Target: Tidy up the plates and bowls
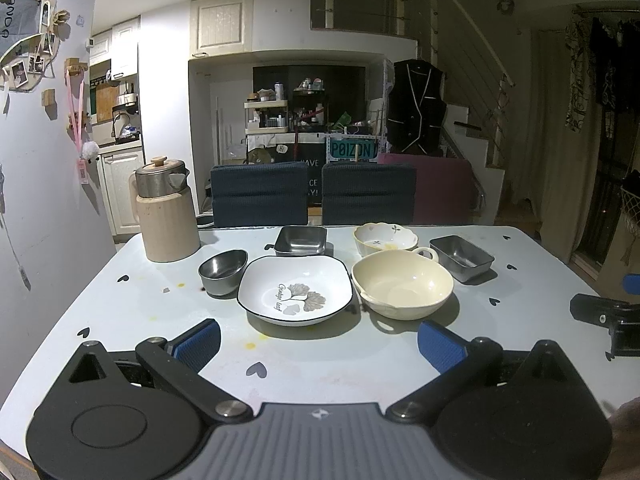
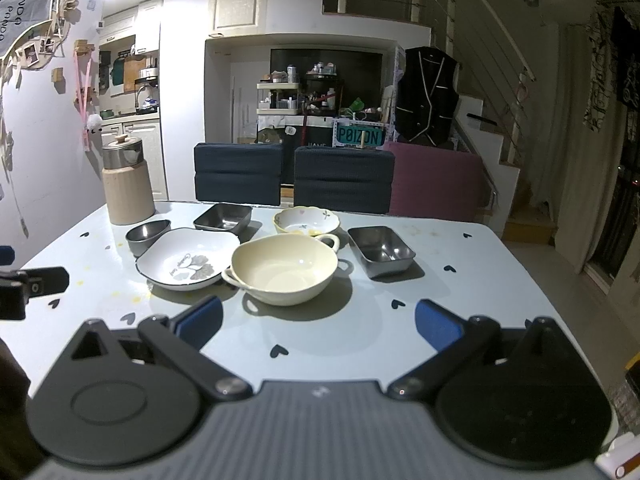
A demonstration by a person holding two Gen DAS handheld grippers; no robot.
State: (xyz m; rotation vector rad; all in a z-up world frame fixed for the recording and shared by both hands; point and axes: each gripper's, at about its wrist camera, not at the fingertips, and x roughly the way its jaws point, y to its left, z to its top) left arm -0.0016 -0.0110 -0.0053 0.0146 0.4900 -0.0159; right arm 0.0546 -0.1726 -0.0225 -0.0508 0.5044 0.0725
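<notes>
Six empty dishes are set on the tabletop [image 1: 120, 320], the cream bowl [image 2: 282, 274] touching the plate [image 1: 295, 290]. Both the left gripper [image 1: 320, 342] and the right gripper [image 2: 318, 320] are held apart, empty.

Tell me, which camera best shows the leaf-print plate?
The left wrist view: the leaf-print plate sits centred and close, its lettering legible. The right wrist view shows it off to the left, smaller, print blurrier.

Script reading "Ginkgo leaf" runs beside a grey leaf motif inside the square white plate [image 1: 295, 295] on the table. Beyond the chairs, a teal sign [image 2: 359, 135] spells "POIZON" in pale capitals. Next to it, a dark board [image 1: 310, 178] shows partial white lettering, "HAVE" legible at top, the rest cut off by chair backs.
</notes>
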